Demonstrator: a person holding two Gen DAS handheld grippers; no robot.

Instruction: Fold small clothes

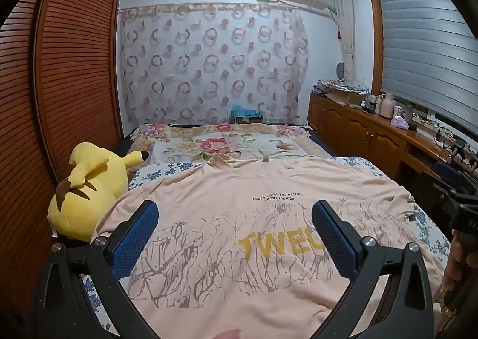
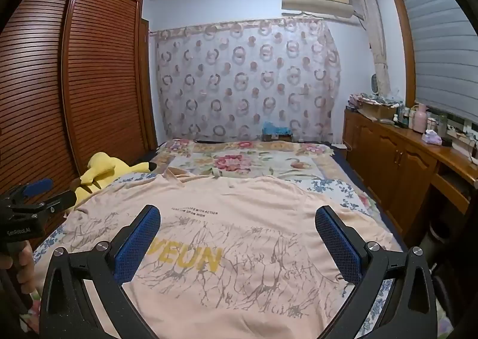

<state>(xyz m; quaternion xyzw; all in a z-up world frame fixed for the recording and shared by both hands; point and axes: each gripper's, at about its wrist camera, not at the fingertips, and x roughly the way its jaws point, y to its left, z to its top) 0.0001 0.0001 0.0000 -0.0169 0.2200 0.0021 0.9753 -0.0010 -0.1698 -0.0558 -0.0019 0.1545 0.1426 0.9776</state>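
A pale peach T-shirt (image 1: pixel 254 189) with yellow letters and a brown branch print lies spread flat on the bed, neck toward the far end. My left gripper (image 1: pixel 234 213) hovers open over its left half, nothing between the blue pads. The same T-shirt (image 2: pixel 254 198) fills the right wrist view, where my right gripper (image 2: pixel 237 219) stands open above its right half, also empty. The left gripper (image 2: pixel 38 192) shows at the left edge of the right wrist view, held by a hand. Part of the right gripper (image 1: pixel 461 204) shows at the right edge of the left wrist view.
A yellow plush toy (image 1: pixel 89 186) lies at the bed's left side against a brown slatted wardrobe (image 1: pixel 59 76). A floral blanket (image 1: pixel 227 145) covers the far half of the bed. A wooden sideboard (image 1: pixel 373 130) crowded with bottles and boxes runs along the right.
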